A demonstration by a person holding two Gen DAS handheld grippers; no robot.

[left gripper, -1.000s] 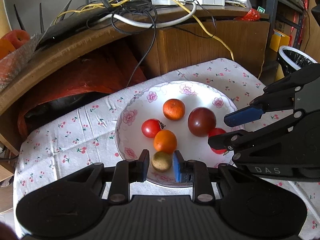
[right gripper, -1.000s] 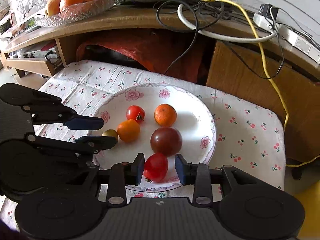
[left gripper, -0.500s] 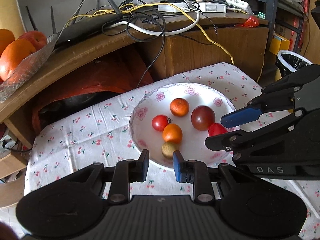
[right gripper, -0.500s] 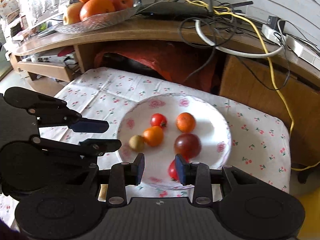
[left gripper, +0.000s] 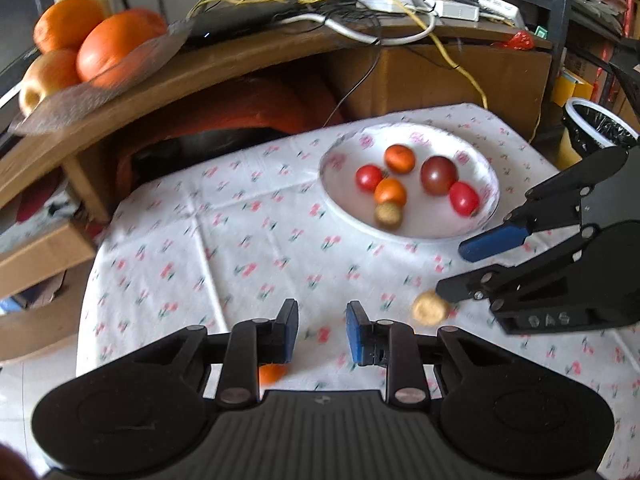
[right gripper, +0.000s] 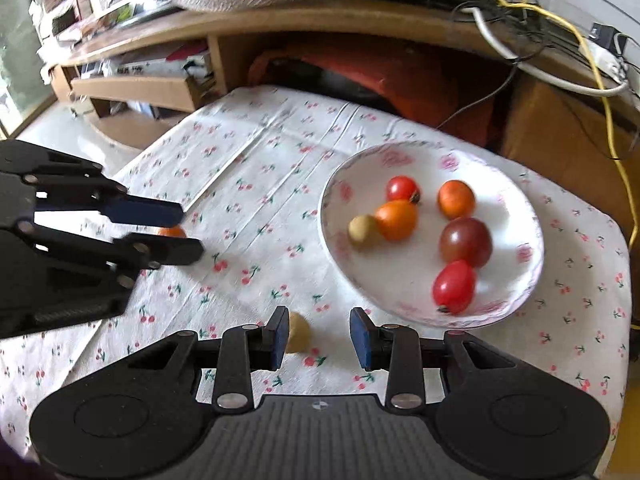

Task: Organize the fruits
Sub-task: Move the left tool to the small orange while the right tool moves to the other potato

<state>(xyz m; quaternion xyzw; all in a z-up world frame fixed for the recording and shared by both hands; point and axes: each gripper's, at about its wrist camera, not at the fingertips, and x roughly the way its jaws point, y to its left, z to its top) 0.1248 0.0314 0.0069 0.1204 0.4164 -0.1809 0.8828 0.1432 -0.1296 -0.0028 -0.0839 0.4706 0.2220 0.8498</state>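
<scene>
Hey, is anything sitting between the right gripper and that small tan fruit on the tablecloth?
Nothing visible. The small tan fruit lies on the tablecloth just ahead of the open right gripper, close against its left finger, with only bare cloth around it. The plate of fruit sits off to the right, clear of that path.

Low table w/ cherry-print cloth (right gripper: 280,168). Behind it curved wood shelf (left gripper: 240,60) w/ cable tangle (left gripper: 360,20), glass fruit dish (left gripper: 100,80). Orange cloth (right gripper: 380,76) stuffed under shelf. Bin (left gripper: 596,128) far right. Pale tiled floor (right gripper: 60,128), daylight from left.
</scene>
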